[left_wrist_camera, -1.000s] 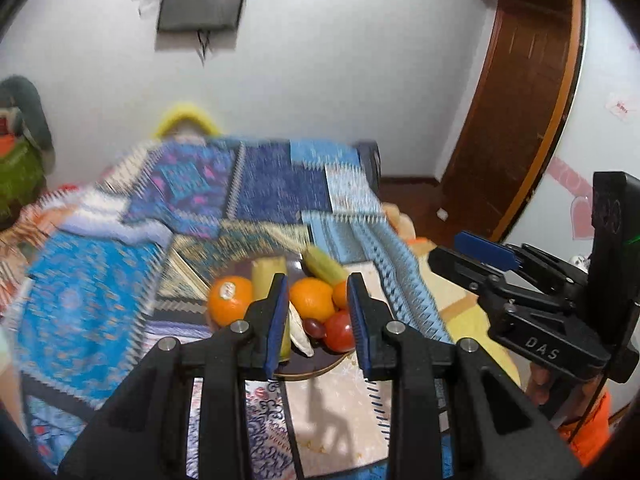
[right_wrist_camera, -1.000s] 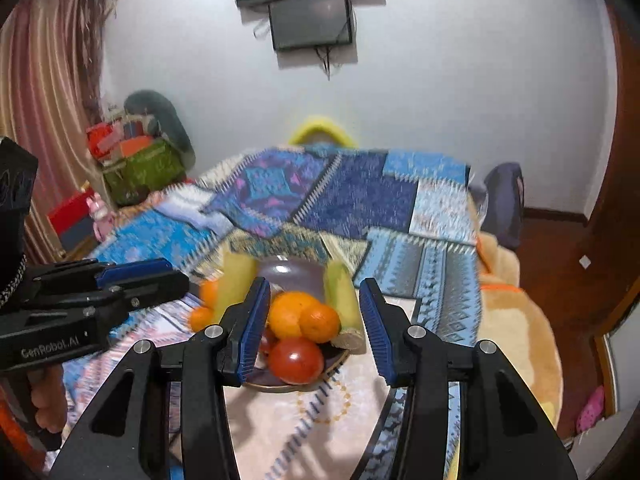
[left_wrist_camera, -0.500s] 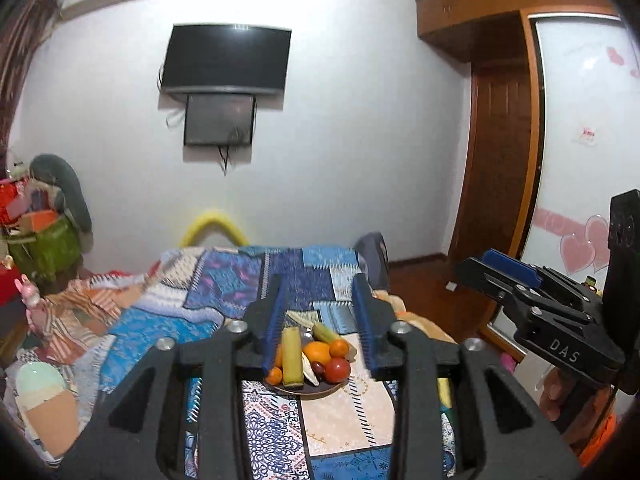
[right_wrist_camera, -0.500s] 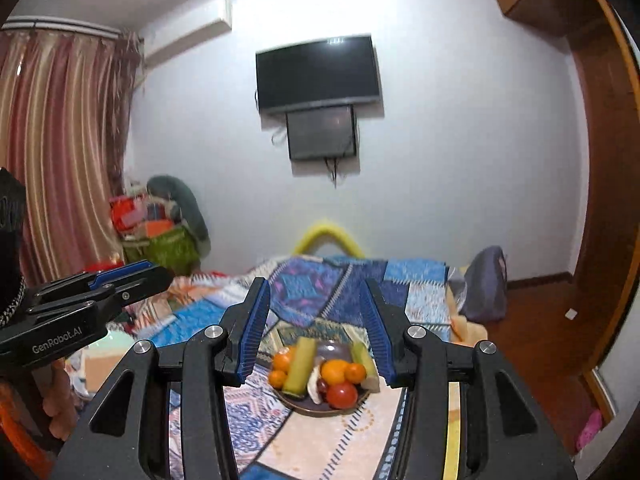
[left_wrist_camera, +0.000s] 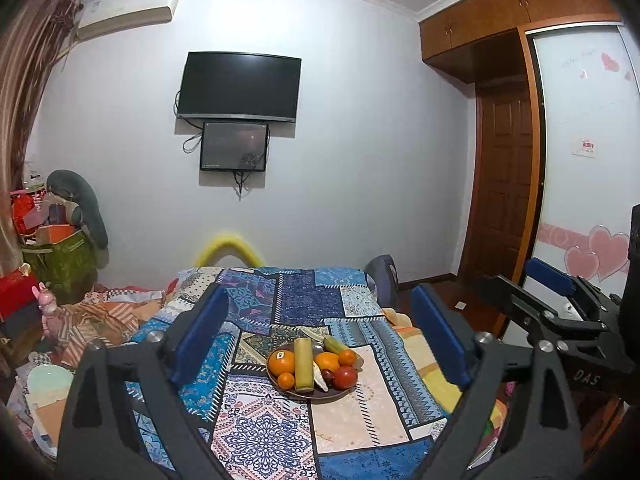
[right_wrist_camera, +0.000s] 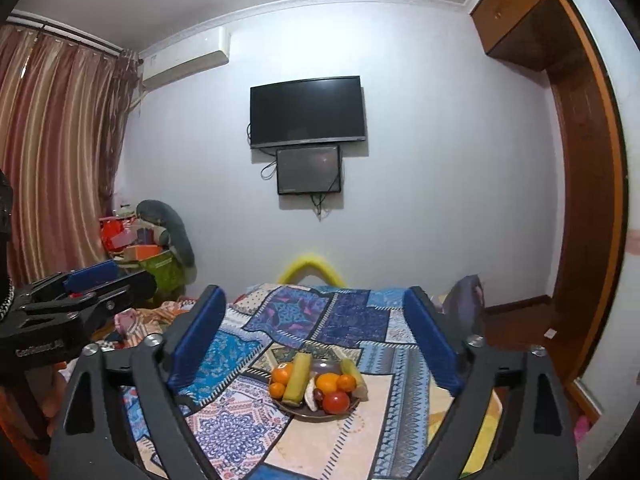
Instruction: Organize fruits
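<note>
change: both grippers pulled back from plate [left_wrist_camera: 320, 393], jaws widened | left gripper [left_wrist_camera: 320, 336] wide, empty | right gripper [right_wrist_camera: 316, 340] wide, empty | fruits [right_wrist_camera: 316, 384] all plated; likely finished

Even, fairly bright indoor light fills both views, with no source in frame. The white wall [left_wrist_camera: 360, 140] looks bluish. Fisheye bending grows strong past 3 and 9 o'clock, with black vignette in the corners. Focus is sharp, shadows soft and faint.

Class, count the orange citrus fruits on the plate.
4: stickered one back-left, small one front-left, large one centre, small one right. Others may be hidden.
</note>
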`<state>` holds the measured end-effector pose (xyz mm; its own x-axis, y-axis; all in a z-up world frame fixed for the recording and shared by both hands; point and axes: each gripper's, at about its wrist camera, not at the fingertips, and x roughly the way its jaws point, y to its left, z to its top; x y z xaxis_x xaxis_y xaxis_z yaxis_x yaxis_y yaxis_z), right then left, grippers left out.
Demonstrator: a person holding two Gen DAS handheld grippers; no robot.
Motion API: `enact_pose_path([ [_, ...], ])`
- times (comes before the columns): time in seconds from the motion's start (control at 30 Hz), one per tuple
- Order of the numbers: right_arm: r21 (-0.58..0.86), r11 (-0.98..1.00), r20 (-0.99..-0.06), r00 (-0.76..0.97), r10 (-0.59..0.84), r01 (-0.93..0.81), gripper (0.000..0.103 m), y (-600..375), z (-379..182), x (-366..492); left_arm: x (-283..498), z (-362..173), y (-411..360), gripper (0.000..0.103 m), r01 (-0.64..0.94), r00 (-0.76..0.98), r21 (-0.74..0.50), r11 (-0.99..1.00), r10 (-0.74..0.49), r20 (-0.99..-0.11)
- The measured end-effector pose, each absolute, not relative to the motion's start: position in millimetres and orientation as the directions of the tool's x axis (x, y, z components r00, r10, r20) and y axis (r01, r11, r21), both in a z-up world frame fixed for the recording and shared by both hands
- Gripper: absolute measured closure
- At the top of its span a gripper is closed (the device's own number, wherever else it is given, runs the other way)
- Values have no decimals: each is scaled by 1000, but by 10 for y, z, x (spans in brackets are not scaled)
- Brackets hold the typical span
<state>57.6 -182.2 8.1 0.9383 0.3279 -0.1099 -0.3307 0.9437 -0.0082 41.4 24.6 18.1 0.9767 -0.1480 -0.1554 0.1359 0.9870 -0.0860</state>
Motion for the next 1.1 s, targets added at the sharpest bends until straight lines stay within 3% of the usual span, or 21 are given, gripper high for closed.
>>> enact_pose_path([
  [0.27, 14, 950, -109, 944, 310, -311, 0, -1886, 57, 477, 372, 144, 215, 1, 124, 978, -79, 989, -135, -157],
  [1.1, 22, 947, -103, 942, 321, -320, 0, -1929, 92, 382, 374, 110, 199, 0, 112, 980, -66, 992, -121, -160],
])
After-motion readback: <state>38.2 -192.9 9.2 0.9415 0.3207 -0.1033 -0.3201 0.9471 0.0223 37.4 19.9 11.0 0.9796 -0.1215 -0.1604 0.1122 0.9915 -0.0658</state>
